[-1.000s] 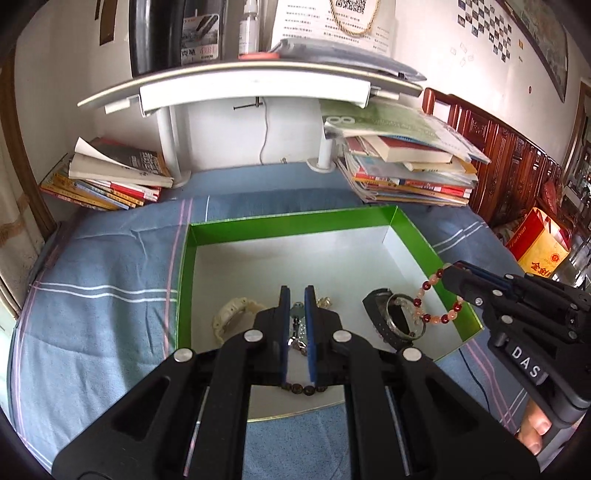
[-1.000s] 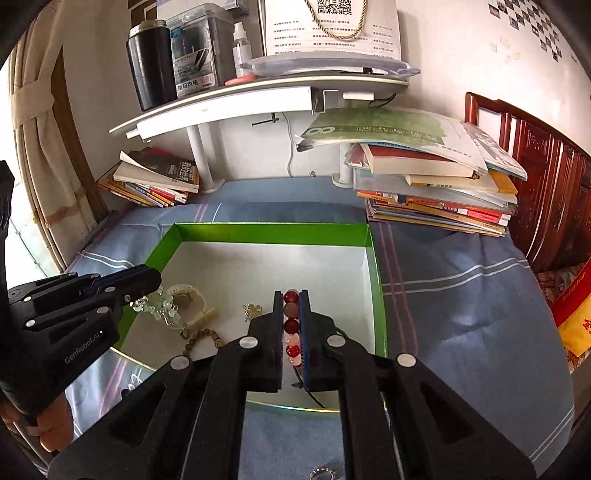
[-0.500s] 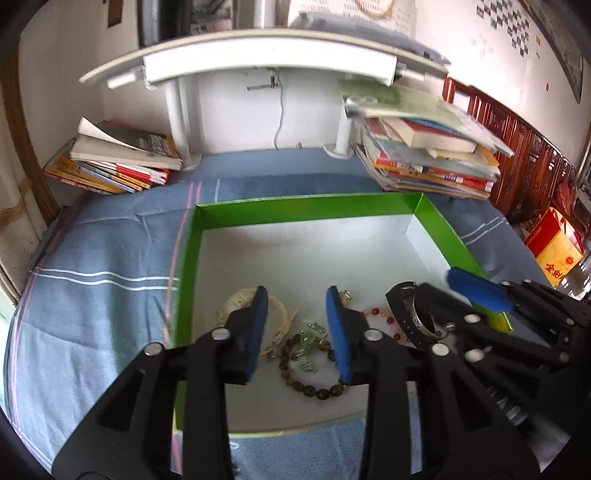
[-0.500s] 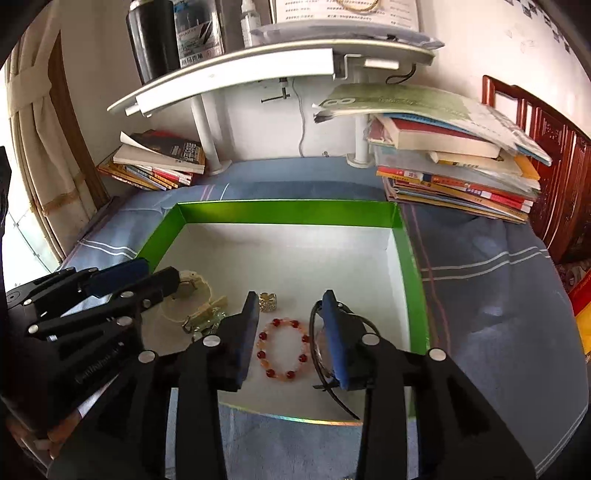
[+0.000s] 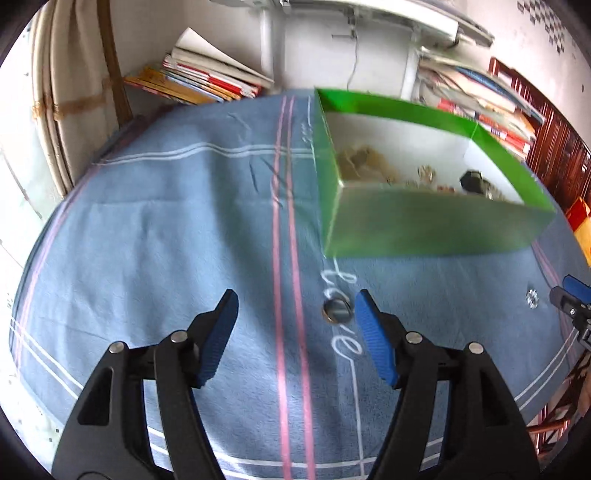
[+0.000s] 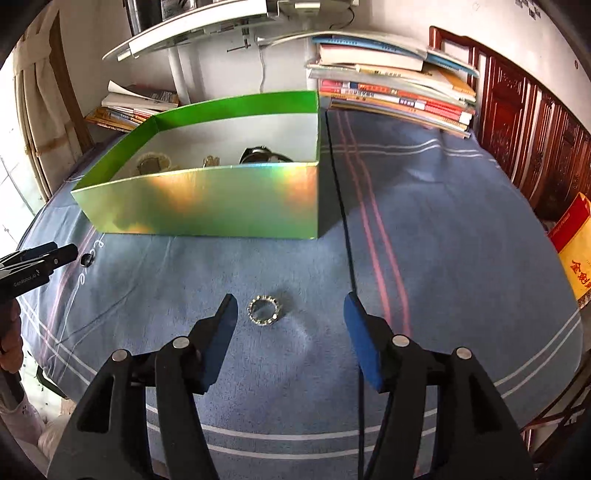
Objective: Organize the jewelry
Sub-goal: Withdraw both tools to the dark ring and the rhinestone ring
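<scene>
A green box [image 5: 424, 225] [image 6: 207, 203] stands on the blue cloth, with several pieces of jewelry lying inside it. My left gripper [image 5: 295, 325] is open and empty, low over the cloth in front of the box; a small dark ring [image 5: 336, 311] lies on the cloth just inside its right finger. My right gripper [image 6: 288, 325] is open and empty; a sparkling silver ring [image 6: 264, 311] lies on the cloth between its fingers, nearer the left one. That silver ring also shows in the left wrist view [image 5: 532, 297], and the dark ring in the right wrist view [image 6: 86, 259].
Stacks of books [image 6: 395, 92] [image 5: 199, 79] lie behind the box at right and left under a white shelf [image 6: 207, 27]. A dark cable [image 6: 343, 206] runs along the cloth right of the box. A wooden chair [image 6: 524, 122] stands at the right.
Both grippers let go of their bracelets into the box, opened wide, pulled back out and dropped low over the cloth in front of it, each near a ring.
</scene>
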Motion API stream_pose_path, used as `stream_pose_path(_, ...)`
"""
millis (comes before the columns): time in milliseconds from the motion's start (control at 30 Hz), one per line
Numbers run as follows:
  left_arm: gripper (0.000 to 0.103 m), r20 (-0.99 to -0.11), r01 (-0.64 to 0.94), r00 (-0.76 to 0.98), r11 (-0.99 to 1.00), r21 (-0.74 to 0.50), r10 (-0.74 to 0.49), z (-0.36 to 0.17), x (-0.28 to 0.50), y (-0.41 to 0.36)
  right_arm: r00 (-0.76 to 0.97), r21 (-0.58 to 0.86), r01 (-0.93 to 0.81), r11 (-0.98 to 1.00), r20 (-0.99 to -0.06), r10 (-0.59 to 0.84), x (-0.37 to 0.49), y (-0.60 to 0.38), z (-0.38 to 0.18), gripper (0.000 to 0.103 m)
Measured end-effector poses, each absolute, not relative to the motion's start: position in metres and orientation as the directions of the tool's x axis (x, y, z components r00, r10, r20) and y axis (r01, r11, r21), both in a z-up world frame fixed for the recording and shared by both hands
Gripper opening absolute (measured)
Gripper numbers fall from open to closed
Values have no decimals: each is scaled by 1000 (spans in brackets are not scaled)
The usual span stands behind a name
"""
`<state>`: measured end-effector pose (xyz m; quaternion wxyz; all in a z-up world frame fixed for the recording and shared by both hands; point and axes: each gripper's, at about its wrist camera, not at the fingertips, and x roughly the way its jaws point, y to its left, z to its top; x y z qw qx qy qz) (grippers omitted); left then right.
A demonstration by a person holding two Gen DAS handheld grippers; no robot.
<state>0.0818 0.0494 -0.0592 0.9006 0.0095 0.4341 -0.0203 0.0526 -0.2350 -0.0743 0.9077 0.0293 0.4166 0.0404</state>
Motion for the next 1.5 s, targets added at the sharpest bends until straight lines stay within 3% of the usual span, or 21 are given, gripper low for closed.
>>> stream_pose_path(167,66,-783,115,620,993,38,-42,-72,80,23,626,106,-84,991,-768,135,58,-220,-87,59)
stream_pose_path(433,70,-790,168,603,986,-6,-107,-83,86,4,623,107,-154,982,-761,180,61,-201,-88,60)
stream_pose_path(667,71,-781,324,568,943,-77,-259,-76,68,-15,616,121,-222,967,-752,236,54,-184,-84,60)
stream_pose_path(900,74,-778,233,599,971,-57,-189,-76,67,8,624,59,-161,985,-767,148,56,-186,-87,60)
stream_pose_path(1133,67,-790,225,600,974,14,-127,-82,67,-6,644,20,-155,988,-757,116,55,-183,-91,61)
stream_pose_path(1500,67,-781,219,613,976,22,-120,-83,68,-14,662,17,-129,992,-743,99,60,-183,-92,61)
